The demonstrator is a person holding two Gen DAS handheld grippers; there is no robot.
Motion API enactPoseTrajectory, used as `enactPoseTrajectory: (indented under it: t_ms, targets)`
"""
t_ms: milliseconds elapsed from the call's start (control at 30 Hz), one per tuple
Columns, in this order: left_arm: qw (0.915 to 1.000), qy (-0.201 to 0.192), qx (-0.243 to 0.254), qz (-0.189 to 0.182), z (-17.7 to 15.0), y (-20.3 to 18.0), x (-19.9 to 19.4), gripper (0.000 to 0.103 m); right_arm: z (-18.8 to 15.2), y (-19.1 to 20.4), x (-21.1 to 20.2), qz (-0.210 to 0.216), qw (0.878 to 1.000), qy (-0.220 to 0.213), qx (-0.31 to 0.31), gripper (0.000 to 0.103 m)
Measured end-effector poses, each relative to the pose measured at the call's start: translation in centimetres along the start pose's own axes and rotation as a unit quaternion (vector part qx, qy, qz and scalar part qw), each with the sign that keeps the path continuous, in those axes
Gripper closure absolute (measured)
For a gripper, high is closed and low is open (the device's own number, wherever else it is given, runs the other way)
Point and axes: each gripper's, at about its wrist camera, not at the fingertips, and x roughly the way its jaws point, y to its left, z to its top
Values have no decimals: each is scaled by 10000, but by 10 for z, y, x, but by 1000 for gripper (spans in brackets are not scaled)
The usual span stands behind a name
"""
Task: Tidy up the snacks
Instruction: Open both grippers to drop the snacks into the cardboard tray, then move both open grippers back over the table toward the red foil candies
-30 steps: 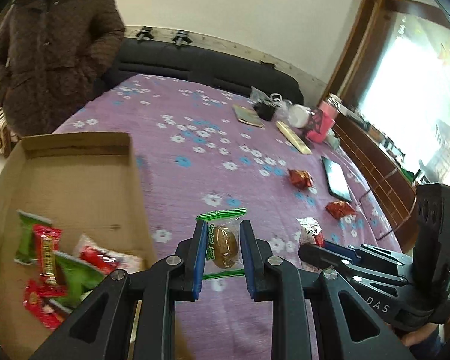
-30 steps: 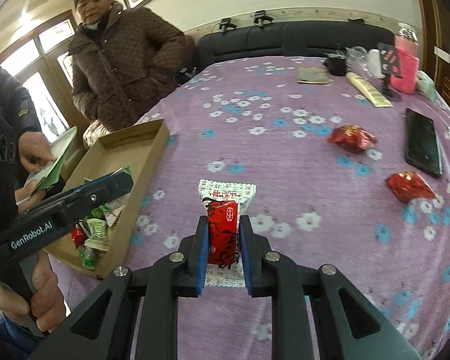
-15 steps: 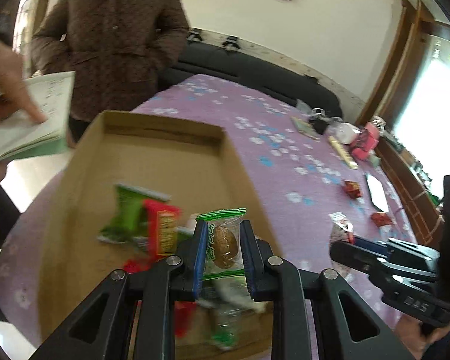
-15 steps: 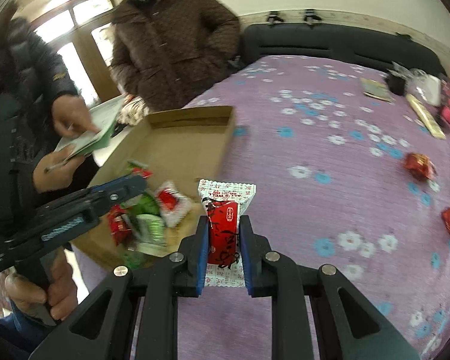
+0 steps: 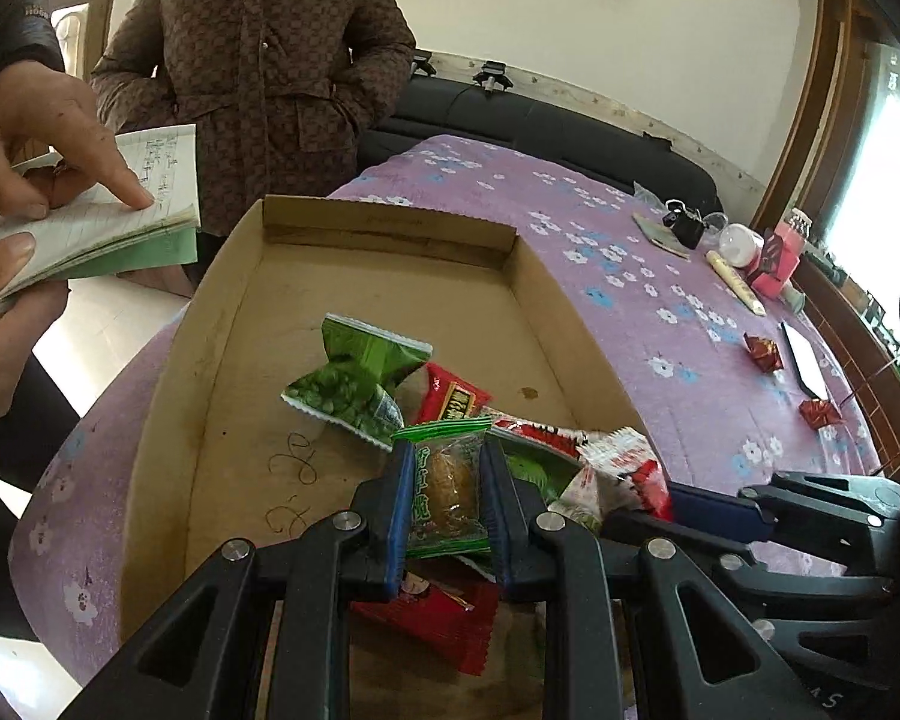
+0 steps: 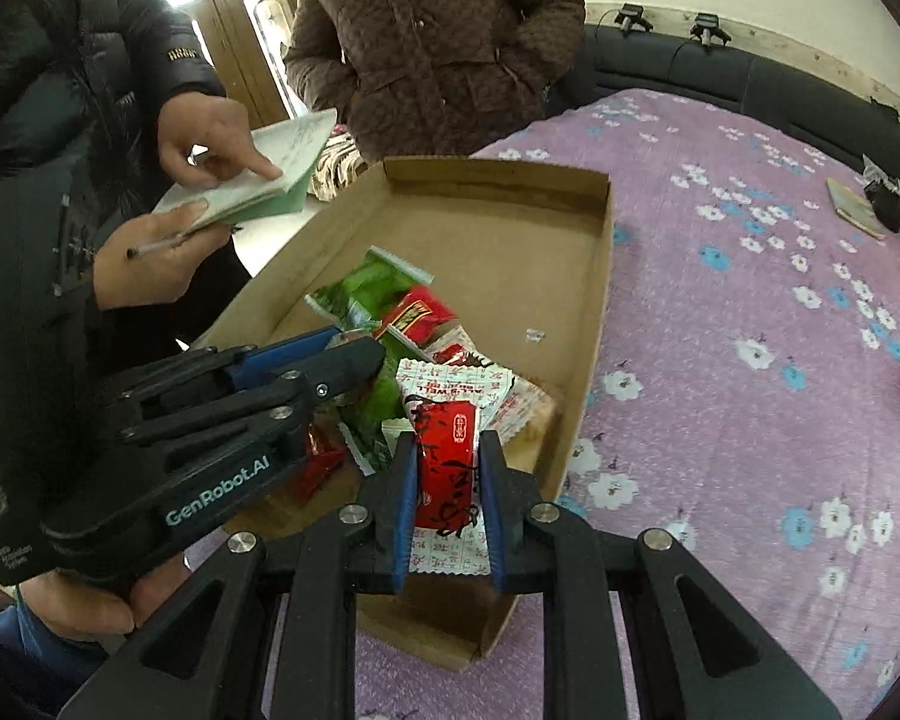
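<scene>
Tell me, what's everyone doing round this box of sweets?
A person holds a claw in each hand and is sorting snacks into the cardboard box. The left claw grips a green-wrapped snack over the pile inside; the right claw grips a red and white packet above the box's near end. Red candies still lie on the purple cloth.

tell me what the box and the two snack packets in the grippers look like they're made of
Box: plain brown cardboard, matte, with raw folded edges and pen scribbles inside.
Green-edged packet in the left gripper: thin clear plastic film, glossy, the brown snack visible through it.
Red packet in the right gripper: printed glossy film with crimped ends, probably plastic.
</scene>
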Motion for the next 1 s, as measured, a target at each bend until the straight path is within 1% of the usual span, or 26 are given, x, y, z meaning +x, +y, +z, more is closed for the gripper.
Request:
enactPoseTrajectory:
  t_ms: [100, 233, 333, 400, 467, 600, 733, 867, 1000]
  targets:
    - [10000, 12, 35, 46, -1, 1, 2, 80, 2, 1, 2, 2, 10000, -20, -17, 84]
    - [10000, 16, -12, 18, 0, 3, 1, 78, -2, 2, 1, 29, 10000, -67, -33, 81]
    - [10000, 68, -42, 4, 1, 3, 0, 71, -3, 0, -4, 125, 9999, -117, -12, 80]
    - [10000, 51, -62, -14, 3, 2, -2, 61, -3, -2, -11, 157, 9997, -208, -13, 77]
    - [10000, -22, -57, -50, 5, 0, -6, 56, -3, -5, -18, 171, 9994, -295, -2, 75]
    - [9999, -92, 44, -50, 9, -11, -13, 55, -2, -18, -38, 219, 9984, -506, 123, 75]
    - [9998, -119, 161, -82, 14, -26, -17, 54, -1, -44, -59, 199, 9964, -727, 398, 74]
    - [9991, -123, 366, -155, 18, -48, -19, 54, -3, -82, -81, 85, 9924, -927, 807, 74]
    - [9975, -99, 648, -265, 21, -77, -20, 53, -10, -131, -103, -218, 9848, -1115, 1315, 74]
